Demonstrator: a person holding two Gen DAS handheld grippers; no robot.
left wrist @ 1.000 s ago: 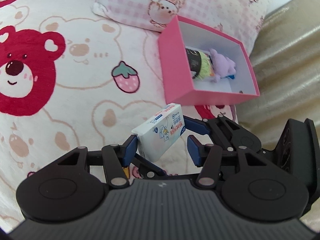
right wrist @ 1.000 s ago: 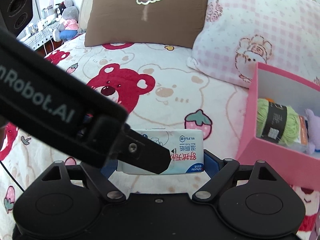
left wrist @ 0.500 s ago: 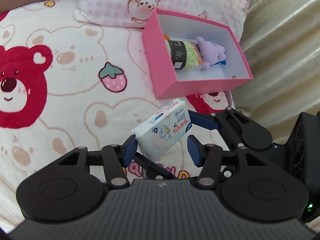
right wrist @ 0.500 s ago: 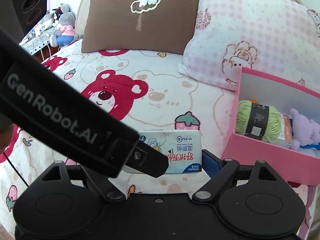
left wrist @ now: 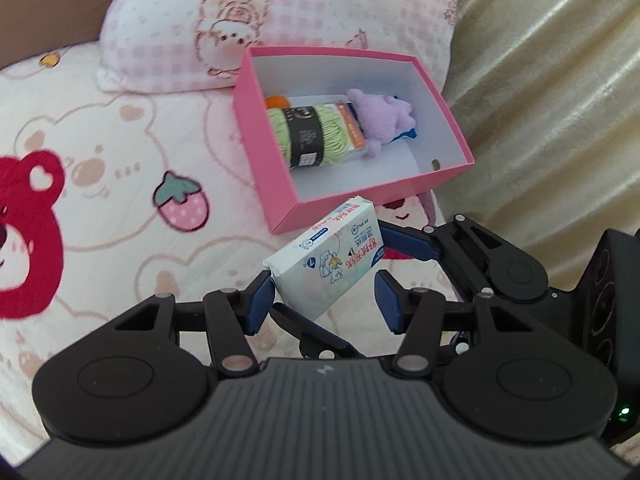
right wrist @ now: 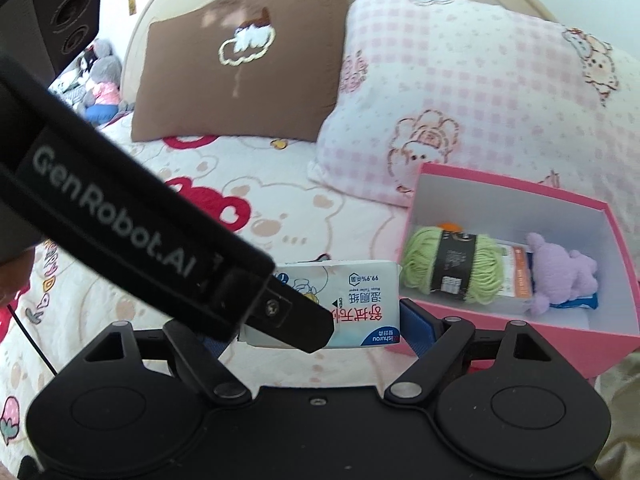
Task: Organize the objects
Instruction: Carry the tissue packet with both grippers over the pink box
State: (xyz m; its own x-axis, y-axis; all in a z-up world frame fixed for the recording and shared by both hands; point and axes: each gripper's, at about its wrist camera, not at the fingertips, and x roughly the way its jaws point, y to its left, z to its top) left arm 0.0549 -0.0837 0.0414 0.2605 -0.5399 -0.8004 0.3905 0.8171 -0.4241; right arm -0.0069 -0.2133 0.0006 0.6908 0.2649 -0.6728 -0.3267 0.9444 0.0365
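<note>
1. Right gripper (right wrist: 320,312) is clamped on the wipes pack (right wrist: 344,300), lower centre of the right view, held in the air just short of the pink box (right wrist: 520,192).
2. Left gripper (left wrist: 320,300) has its jaws apart. The left pad looks to be touching the pack (left wrist: 328,260) and the right pad is clear of it, though the angle is poor, so contact is uncertain.
3. The box sits on the bedspread (left wrist: 120,184) in front of the pink pillow (left wrist: 280,20). It already holds green yarn (left wrist: 308,136), a purple plush (left wrist: 380,120) and a flat packet under them.
4. Free floor shows only at the near end of the box, lower right in the left view.
5. Risk: the pack catches the near box wall on the way in, which would shove or tip the light box on the soft bedding.
6. Risk: the two grippers sit very close together. The left one's body (right wrist: 140,220) crosses the right view and could knock the pack or twist it in the grip.
7. Risk: dropped too far in, the pack lands on the yarn and plush and ends up tilted.
8. Only the left view shows the box floor, its bare patch and a small round thing in the near corner.
9. Only the right view shows the brown pillow (right wrist: 240,60), the headboard and the pack's printed face. The left gripper's body hides that gripper's left finger.
</note>
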